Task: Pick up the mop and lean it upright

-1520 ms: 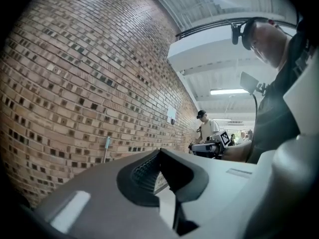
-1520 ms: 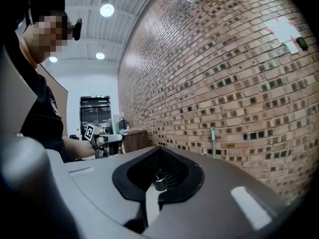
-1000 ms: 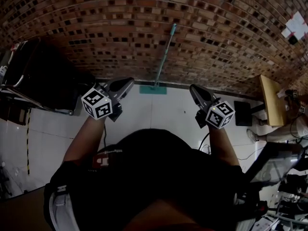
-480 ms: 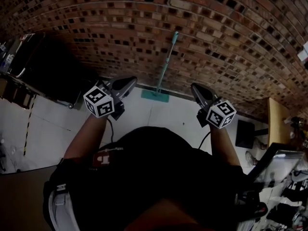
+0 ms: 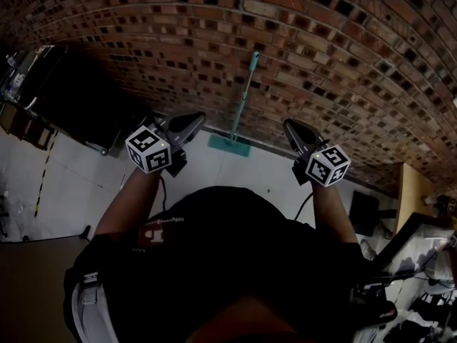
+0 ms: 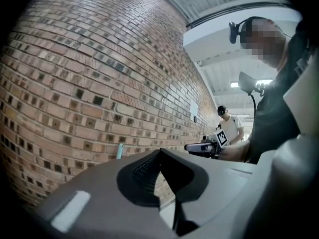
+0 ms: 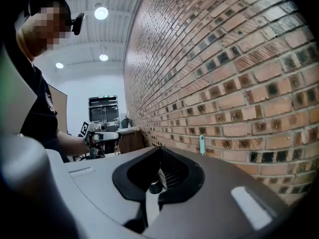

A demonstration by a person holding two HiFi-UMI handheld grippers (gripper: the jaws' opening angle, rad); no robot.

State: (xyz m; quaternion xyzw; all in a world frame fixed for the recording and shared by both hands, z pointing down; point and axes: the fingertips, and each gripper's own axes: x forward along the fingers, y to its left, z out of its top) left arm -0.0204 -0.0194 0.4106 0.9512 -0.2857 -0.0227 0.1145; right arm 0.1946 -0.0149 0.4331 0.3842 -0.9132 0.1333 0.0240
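Grippers come nearest: the left gripper (image 5: 193,123) and the right gripper (image 5: 288,128) are held out side by side, each with its fingers pressed together and nothing between them. Beyond them, across a strip of pale floor (image 5: 235,168), the teal mop (image 5: 241,98) stands apart from both. Its flat head rests on the floor at the foot of the brick wall (image 5: 335,41), its handle leaning up against the bricks.

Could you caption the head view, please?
Teal mop leans on the brick wall, between left gripper and right gripper, both shut.
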